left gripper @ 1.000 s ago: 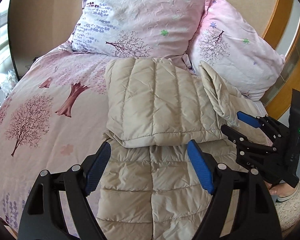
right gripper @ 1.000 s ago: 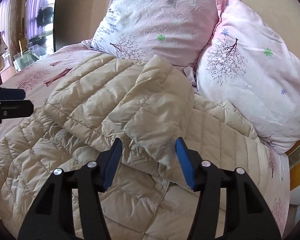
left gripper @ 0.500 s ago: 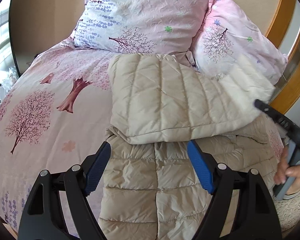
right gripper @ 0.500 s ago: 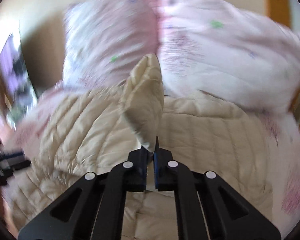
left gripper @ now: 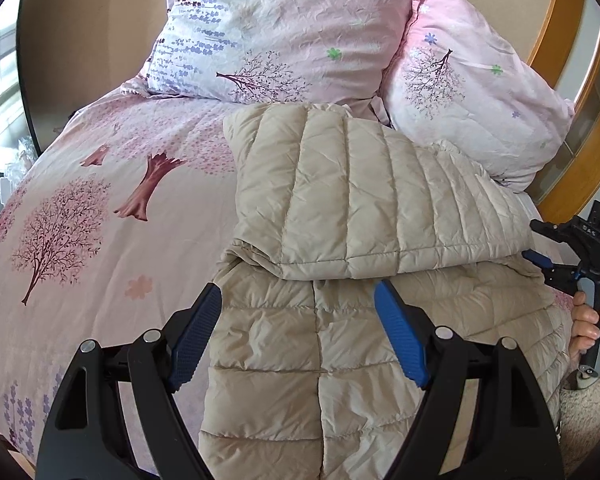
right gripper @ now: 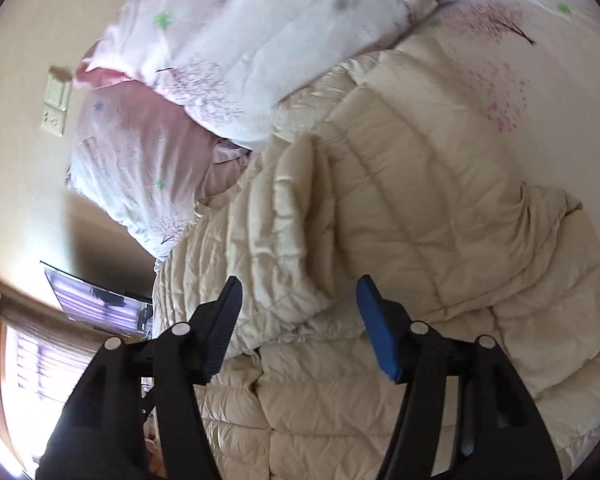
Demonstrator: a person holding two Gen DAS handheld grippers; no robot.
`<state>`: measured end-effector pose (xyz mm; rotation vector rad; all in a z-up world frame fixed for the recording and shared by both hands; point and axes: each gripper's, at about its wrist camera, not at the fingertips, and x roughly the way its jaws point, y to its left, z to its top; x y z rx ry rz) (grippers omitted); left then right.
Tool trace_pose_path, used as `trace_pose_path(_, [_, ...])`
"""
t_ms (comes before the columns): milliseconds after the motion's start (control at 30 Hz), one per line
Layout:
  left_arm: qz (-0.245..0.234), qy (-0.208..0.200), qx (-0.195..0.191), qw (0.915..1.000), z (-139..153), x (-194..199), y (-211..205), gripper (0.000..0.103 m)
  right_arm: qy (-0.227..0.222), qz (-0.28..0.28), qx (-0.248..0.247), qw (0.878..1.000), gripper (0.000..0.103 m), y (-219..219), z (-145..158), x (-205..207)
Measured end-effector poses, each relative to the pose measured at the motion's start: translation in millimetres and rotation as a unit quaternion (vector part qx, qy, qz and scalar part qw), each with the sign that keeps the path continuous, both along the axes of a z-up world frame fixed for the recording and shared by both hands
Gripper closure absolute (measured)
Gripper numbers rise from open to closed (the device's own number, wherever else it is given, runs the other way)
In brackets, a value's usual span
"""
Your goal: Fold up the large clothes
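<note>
Fingers of the left gripper (left gripper: 298, 340) and right gripper (right gripper: 298, 322) are standing apart, holding nothing, over 1 beige jacket (left gripper: 360, 208) lying beside 2 pillows (left gripper: 284, 28) at the bed's (left gripper: 80, 208) head edge.

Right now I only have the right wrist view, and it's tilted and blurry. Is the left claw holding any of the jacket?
Observer: No. The left claw is open and sits above the lower half of the jacket, gripping nothing.
Operator: Is the folded part lying flat?
Observer: Yes. The folded panel lies across the jacket, and its hem runs fairly straight from side to side.
Operator: Where is my right claw relative to that panel?
Observer: The right claw is open, just off the panel's right end near the hem corner, and holds no fabric.
</note>
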<state>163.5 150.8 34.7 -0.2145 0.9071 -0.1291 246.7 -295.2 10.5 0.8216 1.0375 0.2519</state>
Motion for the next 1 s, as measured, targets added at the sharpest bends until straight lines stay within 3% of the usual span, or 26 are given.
trace_pose_path(100, [0.001, 0.001, -0.002, 1.0, -0.3, -0.7, -0.3, 0.023, 0.007, 0.004, 0.008, 1.0, 0.046, 2.0, -7.6, 3.4])
trace_pose_path(167, [0.002, 0.0, -0.002, 1.0, -0.2, -1.4, -0.8, 0.023, 0.004, 0.009, 0.005, 1.0, 0.068, 7.1, -11.5, 6.9])
trace_pose_path(200, [0.002, 0.0, -0.003, 1.0, -0.5, -1.6, -0.8, 0.023, 0.001, 0.016, 0.003, 1.0, 0.09, 9.8, -12.5, 8.2])
trace_pose_path(233, [0.001, 0.0, -0.003, 1.0, -0.2, -1.4, -0.4, 0.023, -0.005, 0.018, -0.001, 1.0, 0.095, 10.7, -11.2, 6.9])
trace_pose_path(400, [0.006, -0.025, 0.0, 0.9997, 0.7, -9.1, 3.6, 0.02, -0.054, -0.01, -0.049, 0.997, 0.097, 10.3, 9.7, -4.8])
trace_pose_path(600, [0.015, -0.065, -0.005, 0.9978, 1.5, -20.6, 11.7, 0.016, 0.032, -0.014, -0.113, 0.993, 0.097, 12.8, -20.7, 3.2])
trace_pose_path(700, [0.007, -0.052, -0.002, 0.9986, 1.7, -25.8, 13.5, 0.016, 0.042, -0.003, -0.131, 0.99, 0.094, 15.2, -24.0, 5.1])
trace_pose_path(767, [0.003, -0.049, 0.008, 0.9988, 3.5, -34.5, 14.3, 0.016, 0.03, 0.005, -0.131, 0.991, 0.086, 13.9, -15.1, -0.7])
trace_pose_path(900, [-0.011, -0.032, -0.019, 0.9992, 4.6, -57.5, 25.9, 0.016, -0.012, 0.019, -0.121, 0.992, 0.044, -1.8, 11.1, -28.1])
trace_pose_path(1000, [-0.012, -0.024, -0.045, 0.9986, 3.4, -72.7, 35.7, 0.016, -0.03, 0.038, -0.111, 0.993, 0.034, -23.9, 24.5, -55.4])
